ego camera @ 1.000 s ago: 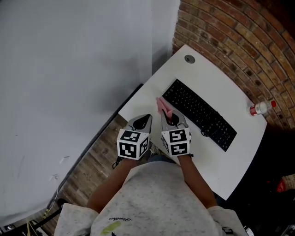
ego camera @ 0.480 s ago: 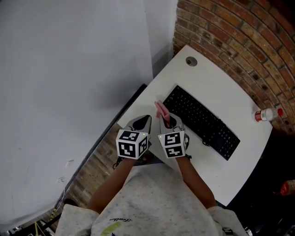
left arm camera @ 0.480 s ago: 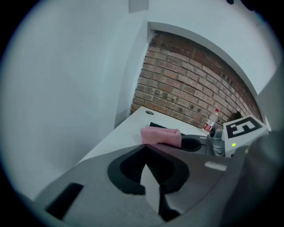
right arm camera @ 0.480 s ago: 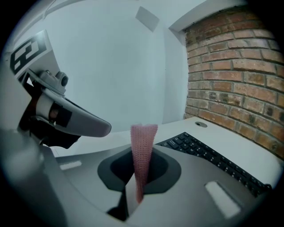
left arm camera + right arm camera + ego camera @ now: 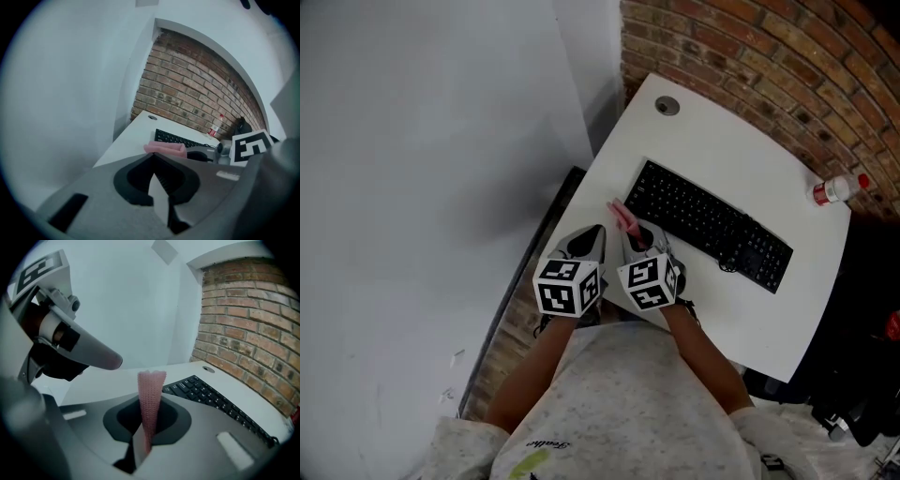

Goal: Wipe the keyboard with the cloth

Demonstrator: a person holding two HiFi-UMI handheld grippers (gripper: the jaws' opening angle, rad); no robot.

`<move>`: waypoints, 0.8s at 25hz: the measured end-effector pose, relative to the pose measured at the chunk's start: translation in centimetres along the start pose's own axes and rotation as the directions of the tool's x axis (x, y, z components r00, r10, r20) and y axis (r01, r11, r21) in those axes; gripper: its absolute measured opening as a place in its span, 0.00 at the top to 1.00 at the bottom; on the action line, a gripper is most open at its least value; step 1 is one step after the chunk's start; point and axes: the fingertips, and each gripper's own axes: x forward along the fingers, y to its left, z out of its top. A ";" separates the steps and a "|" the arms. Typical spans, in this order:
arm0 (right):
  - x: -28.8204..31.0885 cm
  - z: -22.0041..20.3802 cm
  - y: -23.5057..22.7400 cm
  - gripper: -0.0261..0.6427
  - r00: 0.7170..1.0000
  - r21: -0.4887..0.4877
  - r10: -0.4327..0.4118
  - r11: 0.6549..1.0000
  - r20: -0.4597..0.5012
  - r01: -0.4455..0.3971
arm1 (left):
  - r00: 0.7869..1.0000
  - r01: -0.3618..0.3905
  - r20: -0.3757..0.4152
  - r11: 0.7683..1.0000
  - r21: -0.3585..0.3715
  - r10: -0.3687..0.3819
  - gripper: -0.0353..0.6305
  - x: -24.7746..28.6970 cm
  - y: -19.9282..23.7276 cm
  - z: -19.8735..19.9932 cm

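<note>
A black keyboard (image 5: 709, 225) lies diagonally on the white desk (image 5: 694, 141). My right gripper (image 5: 630, 228) is shut on a folded pink cloth (image 5: 623, 217), held just off the keyboard's near left end. In the right gripper view the pink cloth (image 5: 150, 399) stands up from between the closed jaws, with the keyboard (image 5: 211, 401) to its right. My left gripper (image 5: 588, 242) hovers beside the right one at the desk's near edge, jaws closed and holding nothing. In the left gripper view the cloth (image 5: 165, 148) and keyboard (image 5: 176, 139) show ahead.
A small white bottle with a red cap (image 5: 834, 190) stands at the desk's far right corner. A round cable grommet (image 5: 667, 106) sits near the far left corner. A brick wall (image 5: 787, 66) runs behind the desk; a grey wall (image 5: 422, 169) is on the left.
Both grippers have stayed side by side with the cloth still held. The head view has shifted, so the desk and keyboard sit slightly higher and more to the left.
</note>
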 end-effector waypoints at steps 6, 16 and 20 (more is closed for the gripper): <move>0.0 -0.5 -0.5 0.92 0.996 0.012 -0.081 0.997 -0.033 0.081 | 0.995 0.092 -0.036 0.995 0.045 -0.090 0.96 0.7 -0.2 0.1; -1.0 -0.8 -1.0 0.92 0.981 0.083 -0.184 0.979 -0.061 0.189 | 0.976 0.206 -0.096 0.972 0.115 -0.195 0.96 1.4 -0.9 0.8; -1.4 -0.9 -1.1 0.92 0.971 0.107 -0.226 0.967 -0.075 0.233 | 0.967 0.242 -0.114 0.961 0.135 -0.228 0.96 1.4 -1.0 1.0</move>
